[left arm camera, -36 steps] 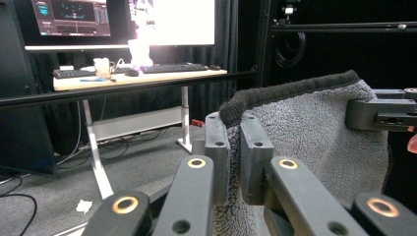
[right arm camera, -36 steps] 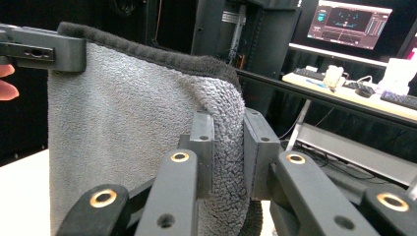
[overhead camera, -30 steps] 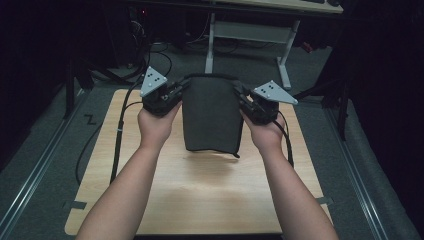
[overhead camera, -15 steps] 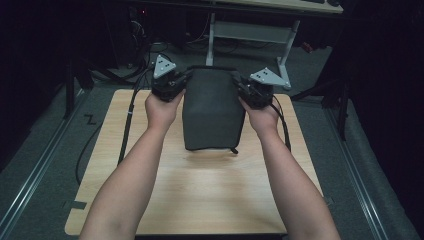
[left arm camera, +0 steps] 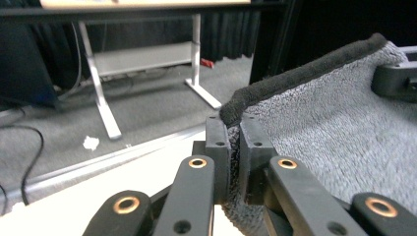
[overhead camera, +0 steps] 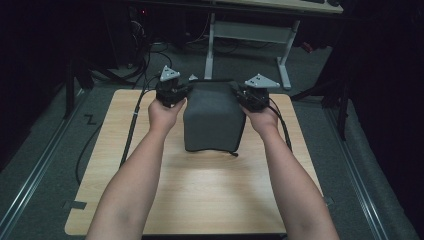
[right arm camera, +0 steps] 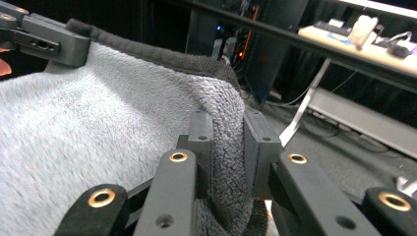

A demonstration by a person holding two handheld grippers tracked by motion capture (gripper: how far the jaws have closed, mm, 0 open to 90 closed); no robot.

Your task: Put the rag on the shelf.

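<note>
We pinch the grey terry towel (overhead camera: 212, 117) by its 2 far corners, left gripper (left arm camera: 229, 142) and right gripper (right arm camera: 227, 142) clamped, likely to spread it flat.

A grey terry towel (overhead camera: 214, 116) with dark hem hangs lifted by two corners.

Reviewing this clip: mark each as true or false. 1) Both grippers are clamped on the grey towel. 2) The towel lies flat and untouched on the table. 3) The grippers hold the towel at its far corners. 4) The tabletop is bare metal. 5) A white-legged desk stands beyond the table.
1) True: the left gripper and the right gripper each pinch the grey towel.
2) False: its far edge is lifted between the grippers.
3) True: one corner each, at the edge away from the person.
4) False: the table is light wood.
5) True: the desk stands behind it.
</note>
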